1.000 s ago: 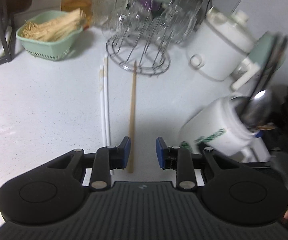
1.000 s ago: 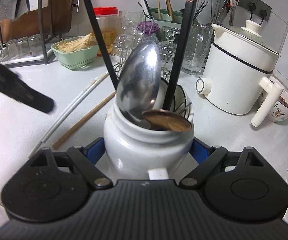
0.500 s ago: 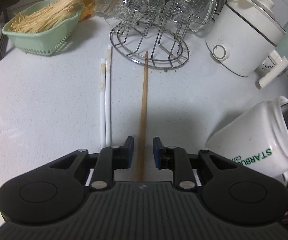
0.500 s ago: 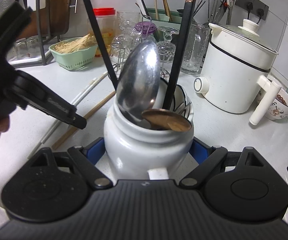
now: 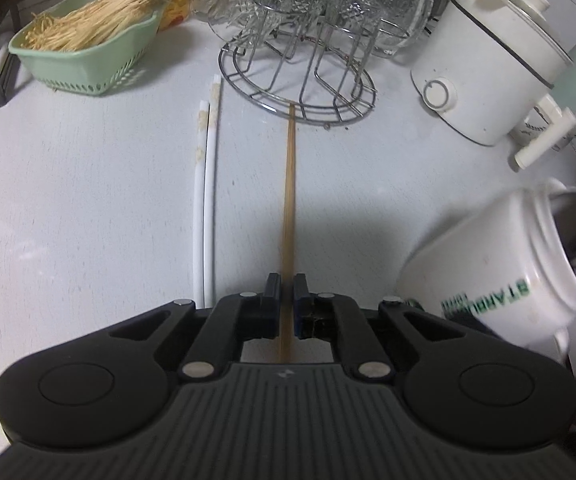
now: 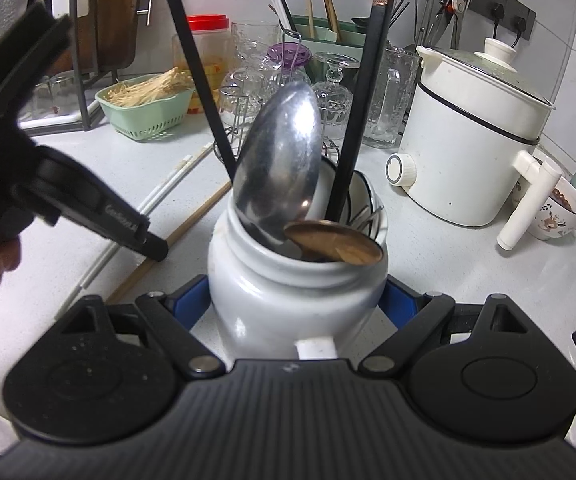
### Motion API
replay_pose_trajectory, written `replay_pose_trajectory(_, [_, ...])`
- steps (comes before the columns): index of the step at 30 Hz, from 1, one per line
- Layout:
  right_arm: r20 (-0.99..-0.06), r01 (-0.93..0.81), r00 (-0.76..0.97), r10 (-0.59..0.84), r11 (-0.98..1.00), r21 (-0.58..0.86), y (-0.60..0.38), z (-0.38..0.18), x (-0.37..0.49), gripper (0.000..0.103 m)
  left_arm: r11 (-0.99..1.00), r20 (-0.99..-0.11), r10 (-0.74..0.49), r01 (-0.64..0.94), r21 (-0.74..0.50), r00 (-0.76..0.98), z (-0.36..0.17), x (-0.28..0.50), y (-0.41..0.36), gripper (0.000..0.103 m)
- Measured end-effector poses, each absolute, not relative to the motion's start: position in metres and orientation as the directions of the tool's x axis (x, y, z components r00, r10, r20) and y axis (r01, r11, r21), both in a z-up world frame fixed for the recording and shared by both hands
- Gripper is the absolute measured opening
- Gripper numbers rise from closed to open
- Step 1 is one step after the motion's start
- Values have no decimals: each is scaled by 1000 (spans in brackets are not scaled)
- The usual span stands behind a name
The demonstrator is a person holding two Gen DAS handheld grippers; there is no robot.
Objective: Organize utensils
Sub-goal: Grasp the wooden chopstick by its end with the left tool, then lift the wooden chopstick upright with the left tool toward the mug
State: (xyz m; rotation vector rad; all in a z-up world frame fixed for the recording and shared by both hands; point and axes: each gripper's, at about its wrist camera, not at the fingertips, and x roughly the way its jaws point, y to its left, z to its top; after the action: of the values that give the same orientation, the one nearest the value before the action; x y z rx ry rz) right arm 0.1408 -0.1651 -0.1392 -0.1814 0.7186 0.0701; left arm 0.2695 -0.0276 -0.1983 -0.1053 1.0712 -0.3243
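A wooden chopstick (image 5: 289, 184) lies on the white counter, its far tip at the wire rack. My left gripper (image 5: 286, 284) is closing on its near end, and the pads touch both sides of it. Two white chopsticks (image 5: 206, 200) lie just to its left. In the right wrist view, my right gripper (image 6: 295, 300) is shut on a white jar (image 6: 272, 280). The jar holds a metal spoon (image 6: 280, 160), a wooden spoon (image 6: 335, 240) and black chopsticks (image 6: 363, 100). From the left wrist view that jar (image 5: 499, 264) appears tilted at the right.
A green basket (image 5: 88, 48) of dried strands stands at the back left. A wire rack (image 5: 299, 80) with upturned glasses is behind the chopsticks. A white cooker (image 5: 487, 72) and a patterned bowl (image 6: 563, 208) are on the right.
My left gripper came down and forward over the wooden chopstick, and its jaws narrowed from wide apart to touching it. The right gripper and the jar stayed still.
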Motion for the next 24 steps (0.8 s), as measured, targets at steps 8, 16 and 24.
replay_pose_trajectory(8, [-659,-153,752,22,978,-141,-166,-140,142,92,944,-846,-329,154,-291,418,-195,247,-15,7])
replay_pose_trajectory(16, [-664,-202,745,59,969,-140,-167,-140,143,92,915,-842,-396,83,-394,367,-189,208,-5,7])
replay_pose_trajectory(24, [-661,-302,739,131,941,-152,-166,-141,147,92,890,-844,-429,-10,-456,320,-190,156,-5,7])
